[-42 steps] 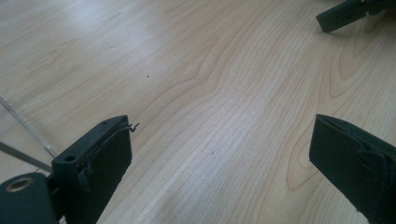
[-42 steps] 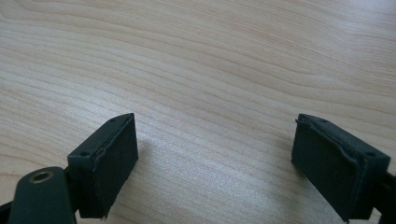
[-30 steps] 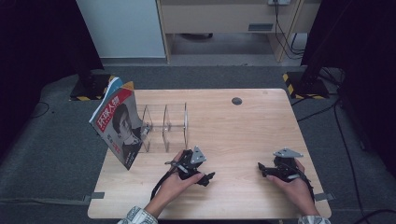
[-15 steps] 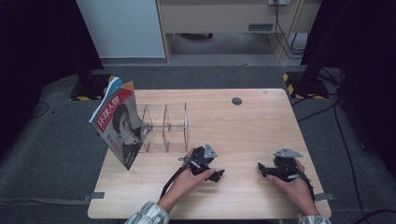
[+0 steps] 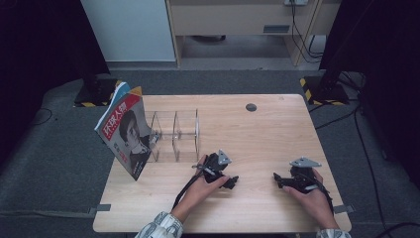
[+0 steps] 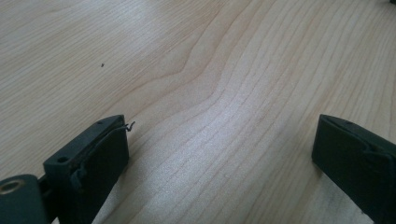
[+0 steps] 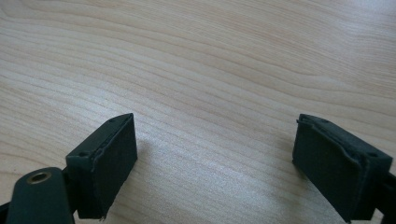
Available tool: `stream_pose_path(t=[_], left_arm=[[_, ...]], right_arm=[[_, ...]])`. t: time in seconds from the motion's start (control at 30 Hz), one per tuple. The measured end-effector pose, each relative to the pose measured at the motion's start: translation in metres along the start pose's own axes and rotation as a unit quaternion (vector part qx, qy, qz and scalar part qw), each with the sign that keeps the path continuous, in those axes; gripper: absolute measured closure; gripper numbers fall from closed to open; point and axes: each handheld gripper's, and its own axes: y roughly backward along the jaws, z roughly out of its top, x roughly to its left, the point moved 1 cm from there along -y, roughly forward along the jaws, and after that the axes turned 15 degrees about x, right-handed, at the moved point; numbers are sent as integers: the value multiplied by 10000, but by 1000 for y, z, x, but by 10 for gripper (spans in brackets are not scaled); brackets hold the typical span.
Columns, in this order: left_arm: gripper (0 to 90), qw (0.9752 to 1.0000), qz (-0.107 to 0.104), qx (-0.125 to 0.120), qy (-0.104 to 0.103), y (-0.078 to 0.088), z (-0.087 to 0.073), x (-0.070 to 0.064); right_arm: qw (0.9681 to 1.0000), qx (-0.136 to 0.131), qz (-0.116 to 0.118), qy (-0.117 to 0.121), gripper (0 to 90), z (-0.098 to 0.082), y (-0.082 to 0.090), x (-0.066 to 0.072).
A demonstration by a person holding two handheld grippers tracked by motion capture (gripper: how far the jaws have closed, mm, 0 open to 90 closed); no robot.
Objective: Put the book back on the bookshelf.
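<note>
Since a second ago the left hand-held gripper has slid toward 3 o'clock, away from the clear acrylic rack, while the right hand-held gripper has stayed put. Both rest low on the desk, jaws spread wide and released, nothing between them. The magazine, nearest thing to the left one, leans upright against the rack's 9 o'clock end, well apart from both. It looks precarious: a nudge to the rack could tip it flat or off the desk edge. Trailing cables might also snag. Pale wood grain, grey carpet, dark curtains at the sides.
</note>
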Motion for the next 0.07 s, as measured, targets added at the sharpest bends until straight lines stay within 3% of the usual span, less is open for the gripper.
stream_pose_path(t=[0.07], left_arm=[[28, 10000, 2, 1, 4, 0, 0, 0]], right_arm=[[10000, 3, 5, 6, 141, 0, 0, 0]])
